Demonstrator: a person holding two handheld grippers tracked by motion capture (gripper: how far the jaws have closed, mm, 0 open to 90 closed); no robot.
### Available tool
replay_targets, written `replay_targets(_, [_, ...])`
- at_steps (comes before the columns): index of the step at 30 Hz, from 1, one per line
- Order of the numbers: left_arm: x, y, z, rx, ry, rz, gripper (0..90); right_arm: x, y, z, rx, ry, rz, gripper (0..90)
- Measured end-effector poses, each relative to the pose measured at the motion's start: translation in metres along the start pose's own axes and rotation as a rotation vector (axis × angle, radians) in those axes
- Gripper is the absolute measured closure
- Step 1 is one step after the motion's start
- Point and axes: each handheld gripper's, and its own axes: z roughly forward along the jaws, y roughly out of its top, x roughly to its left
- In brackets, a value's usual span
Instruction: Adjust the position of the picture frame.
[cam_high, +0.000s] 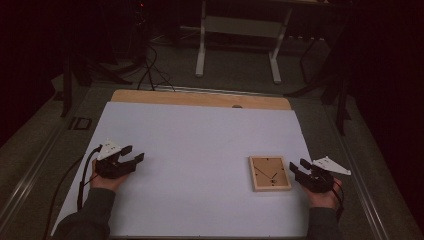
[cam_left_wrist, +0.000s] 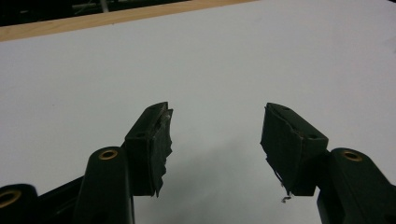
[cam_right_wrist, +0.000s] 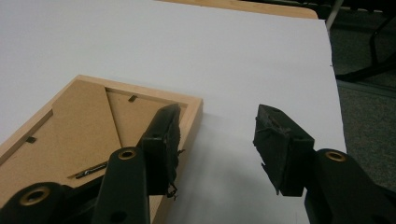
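Approach step: my right gripper (cam_high: 296, 168), jaws apart, nears the face-down picture frame (cam_high: 270, 173); left gripper (cam_high: 133, 153) waits open, next straddling the frame's right edge.

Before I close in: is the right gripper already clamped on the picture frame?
No: the right gripper stands open, one jaw over the picture frame edge, the other over bare table.
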Motion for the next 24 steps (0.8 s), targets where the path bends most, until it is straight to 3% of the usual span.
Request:
replay_targets(9, [0.0000,0.0004,-0.0008,-0.006,0.003,-0.001,45.2,-0.0004,-0.0014,-0.0004,0.020,-0.009,0.012,55.3])
replay_targets(12, [0.0007,0.0005,-0.0023,-0.008,-0.005,-0.004,48.6,-0.0006,-0.0021,-0.0014,0.032,-0.016,0.022,62.8])
replay_targets(15, [-0.0002,0.0007,-0.0040,-0.011,-0.008,0.011,60.5,-0.0012,-0.0028,-0.0018,0.050,-0.017,0.027,78.1])
replay_targets(17, [-0.0007,0.0008,-0.0049,-0.004,-0.001,0.030,76.5,-0.0012,-0.0032,-0.0018,0.067,-0.022,0.026,89.8])
replay_targets(19, [0.0001,0.0005,-0.0047,0.000,-0.002,0.023,89.7,-0.0010,-0.0032,-0.0013,0.082,-0.013,0.032,90.0])
replay_targets(24, [0.0015,0.0005,-0.0047,0.007,0.001,0.014,90.0,0.0014,-0.0047,0.0038,0.141,-0.005,0.029,90.0])
